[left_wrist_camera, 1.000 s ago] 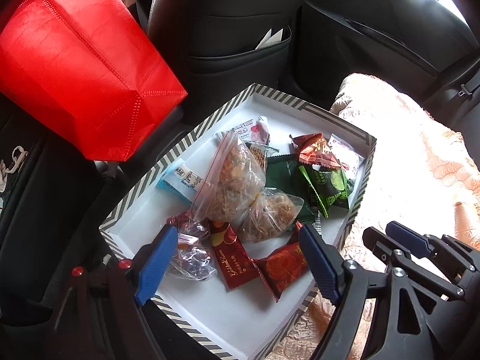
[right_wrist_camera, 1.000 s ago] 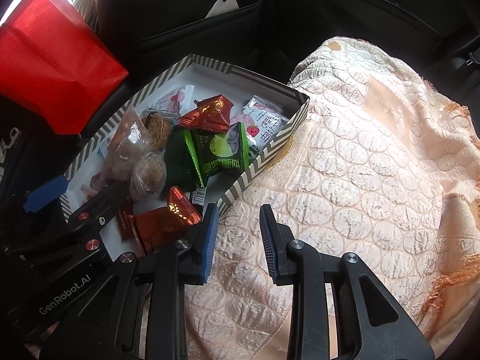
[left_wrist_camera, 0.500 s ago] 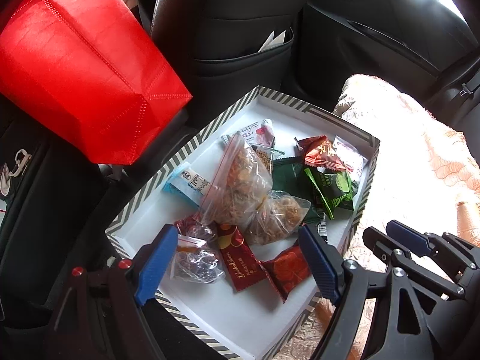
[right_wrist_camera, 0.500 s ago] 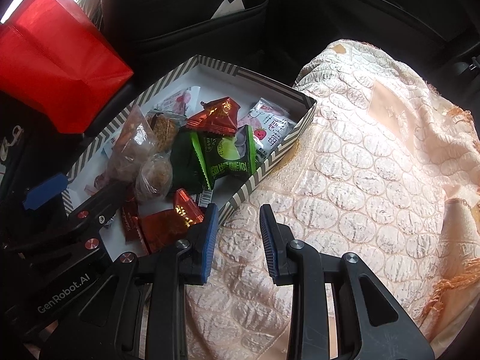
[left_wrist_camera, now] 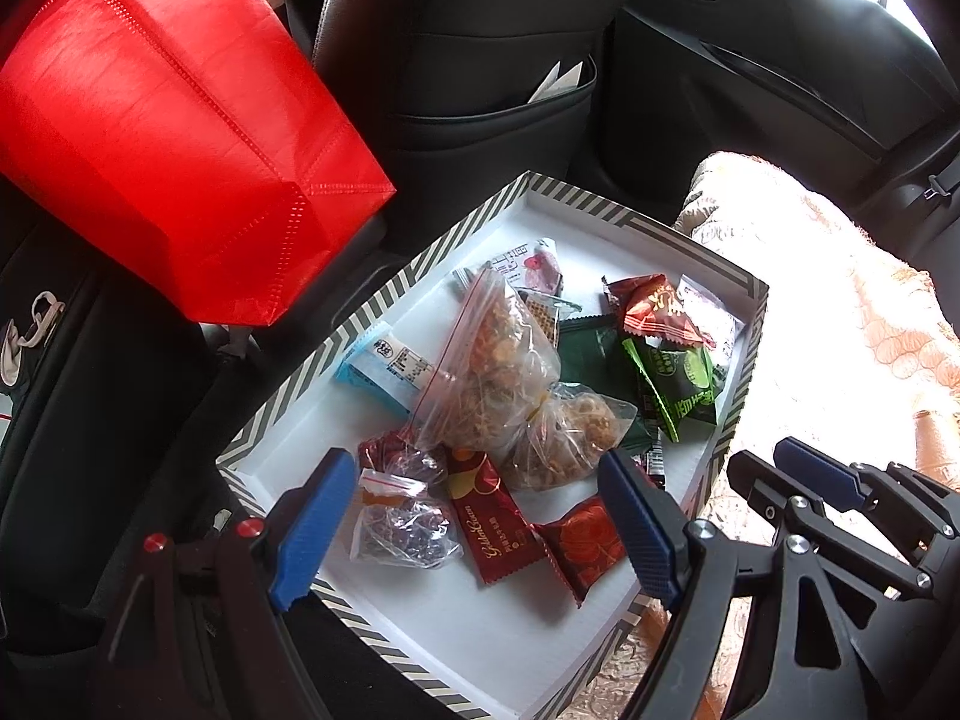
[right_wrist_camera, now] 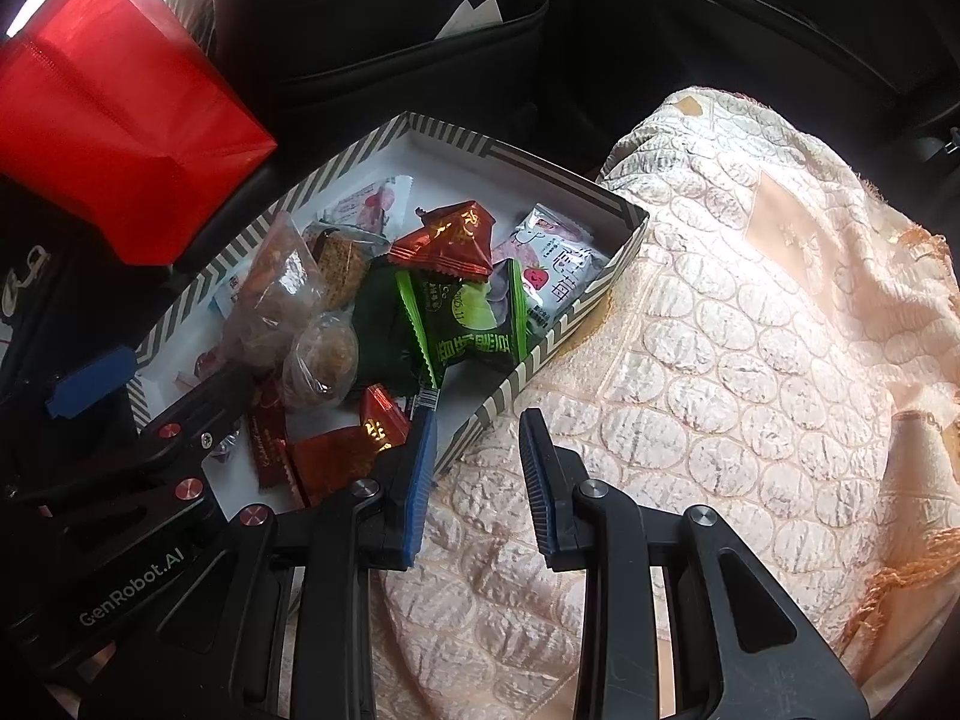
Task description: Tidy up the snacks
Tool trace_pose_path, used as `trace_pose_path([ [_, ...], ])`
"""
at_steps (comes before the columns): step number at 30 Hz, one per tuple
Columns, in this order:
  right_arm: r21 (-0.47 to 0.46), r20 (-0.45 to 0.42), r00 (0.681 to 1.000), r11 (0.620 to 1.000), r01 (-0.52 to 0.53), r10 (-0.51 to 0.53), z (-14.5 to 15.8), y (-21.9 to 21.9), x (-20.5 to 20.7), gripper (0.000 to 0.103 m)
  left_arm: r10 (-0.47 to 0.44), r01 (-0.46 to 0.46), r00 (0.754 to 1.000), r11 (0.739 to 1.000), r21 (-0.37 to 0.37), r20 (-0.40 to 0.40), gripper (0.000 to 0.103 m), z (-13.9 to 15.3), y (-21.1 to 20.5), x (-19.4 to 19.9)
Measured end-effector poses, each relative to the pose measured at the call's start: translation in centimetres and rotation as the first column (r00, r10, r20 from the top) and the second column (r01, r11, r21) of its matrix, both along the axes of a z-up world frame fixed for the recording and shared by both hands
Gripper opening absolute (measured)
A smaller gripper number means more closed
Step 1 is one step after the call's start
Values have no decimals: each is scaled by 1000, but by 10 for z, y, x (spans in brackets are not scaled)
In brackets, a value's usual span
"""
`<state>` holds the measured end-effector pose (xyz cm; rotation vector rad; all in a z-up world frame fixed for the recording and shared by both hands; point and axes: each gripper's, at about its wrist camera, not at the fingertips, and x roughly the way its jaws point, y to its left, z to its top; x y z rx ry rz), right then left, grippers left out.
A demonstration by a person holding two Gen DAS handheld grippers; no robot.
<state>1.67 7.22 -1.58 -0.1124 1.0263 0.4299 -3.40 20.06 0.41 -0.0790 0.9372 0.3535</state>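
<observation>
A shallow striped box (left_wrist_camera: 384, 312) with a white floor lies on the car's back seat and holds several snack packets. Among them are a clear zip bag of nuts (left_wrist_camera: 486, 372), a green packet (left_wrist_camera: 678, 384), red packets (left_wrist_camera: 492, 522) and a small bag of dark sweets (left_wrist_camera: 402, 528). My left gripper (left_wrist_camera: 474, 528) is wide open and empty, hovering over the box's near end. My right gripper (right_wrist_camera: 474, 480) is partly open and empty, above the box's right edge (right_wrist_camera: 540, 360) and the cushion. The green packet also shows in the right wrist view (right_wrist_camera: 468, 330).
A red fabric bag (left_wrist_camera: 162, 126) stands left of the box. A peach quilted cushion (right_wrist_camera: 720, 360) lies to the right. The black front seat back with a pocket (left_wrist_camera: 492, 108) is just behind the box. The car door (left_wrist_camera: 780, 78) is at the far right.
Both grippers have drifted slightly back and left, so the box and snacks sit a little further right in both views. Neither gripper's opening has changed.
</observation>
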Motion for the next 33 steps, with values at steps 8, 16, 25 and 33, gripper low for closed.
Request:
trace_pose_path([
  [8,-1,1,1000,1000,-1,1,0,2,0,28,0,0,1000,1000,1,0,85,1,3,0],
  [16,-3,3,1000,1000,-1,1,0,3,0,28,0,0,1000,1000,3,0,85,0,4,0],
  [25,-2,3,1000,1000,-4,4,-1,4,0,28,-2,2,1000,1000,11,1,85,1,4,1],
  [33,4,-1,1000,1000,-3,3,-1,4,-1,28,-18,17,999,999,37,42,85,6,3,-2],
])
